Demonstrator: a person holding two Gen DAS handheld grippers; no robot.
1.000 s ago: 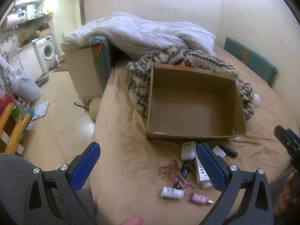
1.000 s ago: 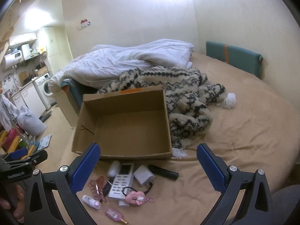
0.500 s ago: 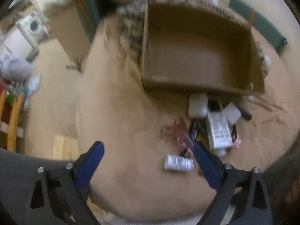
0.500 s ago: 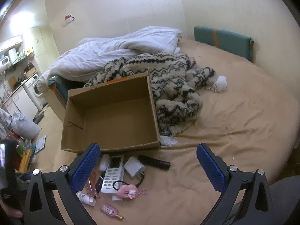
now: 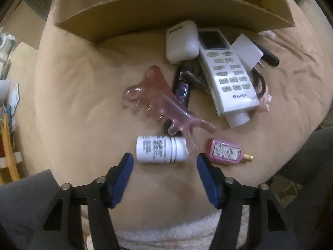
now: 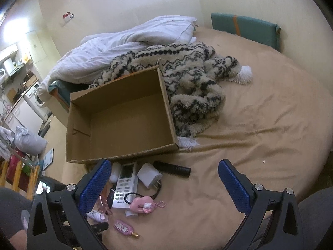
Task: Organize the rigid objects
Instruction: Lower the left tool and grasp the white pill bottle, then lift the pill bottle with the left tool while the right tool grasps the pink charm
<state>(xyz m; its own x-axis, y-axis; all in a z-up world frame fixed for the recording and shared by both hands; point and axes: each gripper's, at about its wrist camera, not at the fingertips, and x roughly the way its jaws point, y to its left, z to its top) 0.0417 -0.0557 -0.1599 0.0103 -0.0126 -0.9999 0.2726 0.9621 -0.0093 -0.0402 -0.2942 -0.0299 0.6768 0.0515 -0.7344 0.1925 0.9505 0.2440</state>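
Left gripper (image 5: 165, 161) hangs low over the bed (image 5: 79, 95), jaws spread wide around nothing, with the white bottle (image 5: 161, 149) lying on its side just past the tips. Hair claw (image 5: 160, 102) touches the bottle cap (remote (image 5: 225, 70) sits further right). Right gripper (image 6: 164, 184) is wide open and empty too, near the box (image 6: 122, 112).

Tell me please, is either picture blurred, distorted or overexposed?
Left wrist view: slight motion blur, yet the remote logo stays readable; fisheye bends the cardboard box edge into an arc. Right wrist view: sharper, but bright glare washes out the upper left corner.
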